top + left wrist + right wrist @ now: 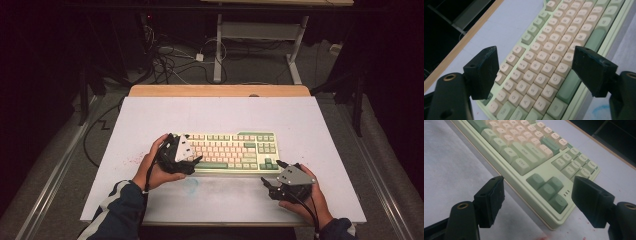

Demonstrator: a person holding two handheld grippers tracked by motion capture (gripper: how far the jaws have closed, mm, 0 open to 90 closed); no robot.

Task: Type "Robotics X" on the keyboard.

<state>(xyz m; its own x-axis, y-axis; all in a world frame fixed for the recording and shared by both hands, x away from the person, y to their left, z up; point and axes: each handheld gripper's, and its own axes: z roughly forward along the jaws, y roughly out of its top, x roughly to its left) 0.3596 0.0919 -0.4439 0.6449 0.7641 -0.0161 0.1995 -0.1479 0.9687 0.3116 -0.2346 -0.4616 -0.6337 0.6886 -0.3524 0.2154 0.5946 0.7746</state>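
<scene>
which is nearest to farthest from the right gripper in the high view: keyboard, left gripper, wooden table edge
1. keyboard, its right corner just ahead of the right gripper
2. left gripper, across at the keyboard's left end
3. wooden table edge, along the far side

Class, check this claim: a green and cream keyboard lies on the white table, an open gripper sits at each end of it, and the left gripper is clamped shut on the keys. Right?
Not quite. The left gripper is open too: the left gripper view shows its jaws spread wide above the keyboard, pressing nothing. The rest holds.
</scene>
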